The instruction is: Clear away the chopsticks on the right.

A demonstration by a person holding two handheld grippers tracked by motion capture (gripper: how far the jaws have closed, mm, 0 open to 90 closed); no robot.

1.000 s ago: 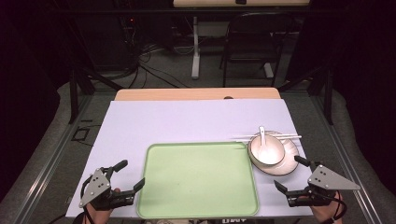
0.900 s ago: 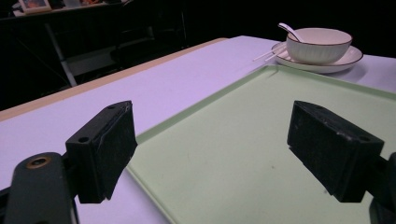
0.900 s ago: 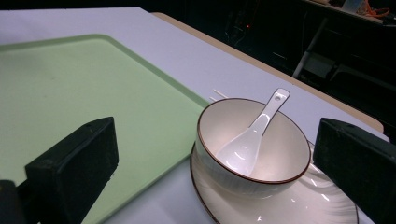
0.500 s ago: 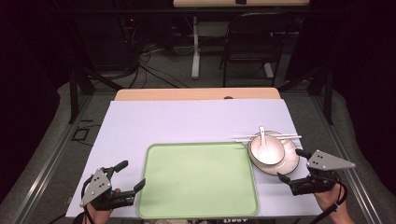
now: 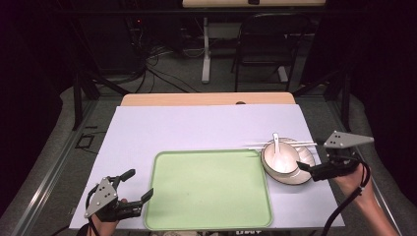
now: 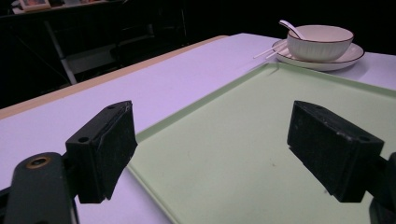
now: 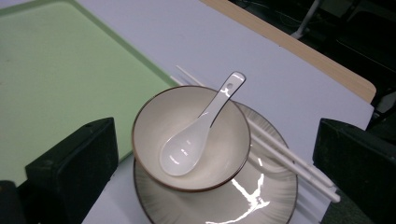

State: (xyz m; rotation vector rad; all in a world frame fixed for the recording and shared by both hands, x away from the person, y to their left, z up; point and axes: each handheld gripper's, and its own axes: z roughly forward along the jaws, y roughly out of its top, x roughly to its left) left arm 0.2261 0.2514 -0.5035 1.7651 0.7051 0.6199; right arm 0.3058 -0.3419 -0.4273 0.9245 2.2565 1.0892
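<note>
1. While both grippers hang open, one bowl sits on one plate, holding one white spoon; two chopsticks lie across the plate's rim.
2. One green tray lies empty, just left of the plate.
3. Left gripper hovers at the tray's near-left corner; right gripper sits beside the plate.
4. Pale lilac covering tops the table; a chair stands in the dark room beyond.

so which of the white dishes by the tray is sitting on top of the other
The bowl, the deeper one with the spoon in it. It sits on the flat plate, whose rim also carries the chopsticks.
</note>
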